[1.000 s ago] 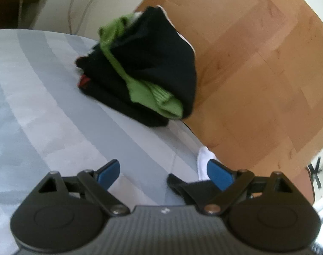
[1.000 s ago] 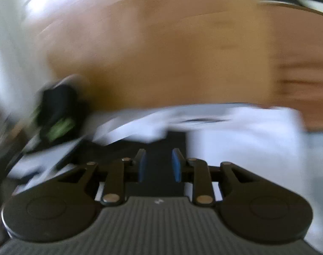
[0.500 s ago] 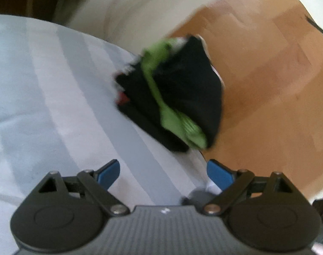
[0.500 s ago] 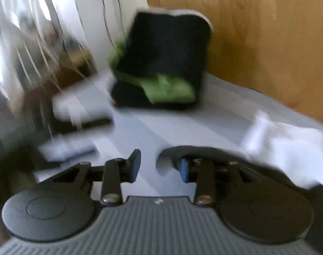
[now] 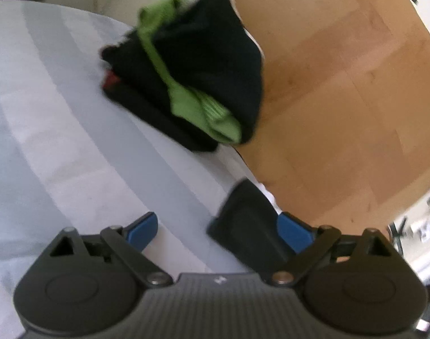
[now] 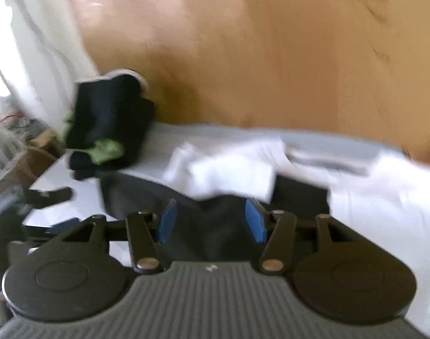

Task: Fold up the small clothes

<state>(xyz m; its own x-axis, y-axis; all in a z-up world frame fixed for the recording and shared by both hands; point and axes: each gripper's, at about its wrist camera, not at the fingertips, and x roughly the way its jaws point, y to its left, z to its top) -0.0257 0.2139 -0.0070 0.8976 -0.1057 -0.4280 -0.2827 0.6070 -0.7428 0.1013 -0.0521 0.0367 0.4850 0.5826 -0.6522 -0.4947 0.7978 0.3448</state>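
We keep the stack [image 5: 186,84] of folded dark and green clothes in the upper middle of the left view, at the far edge of the striped sheet [image 5: 59,141], so it stays clear of the working space. Our left gripper [image 5: 217,228] hangs over the sheet with its jaws spread wide and nothing between them; a dark garment [image 5: 243,226] lies just beside its right pad at the lower right, near the edge above the wood floor [image 5: 342,99].

In the right view, that garment [image 6: 209,226] fills the lower middle, with white clothes [image 6: 231,169] lying over its far edge. Our right gripper [image 6: 210,220] sits low over it, jaws opening, the cloth between the pads but not pinched. We judge this a release, leaving the piece flat for folding.
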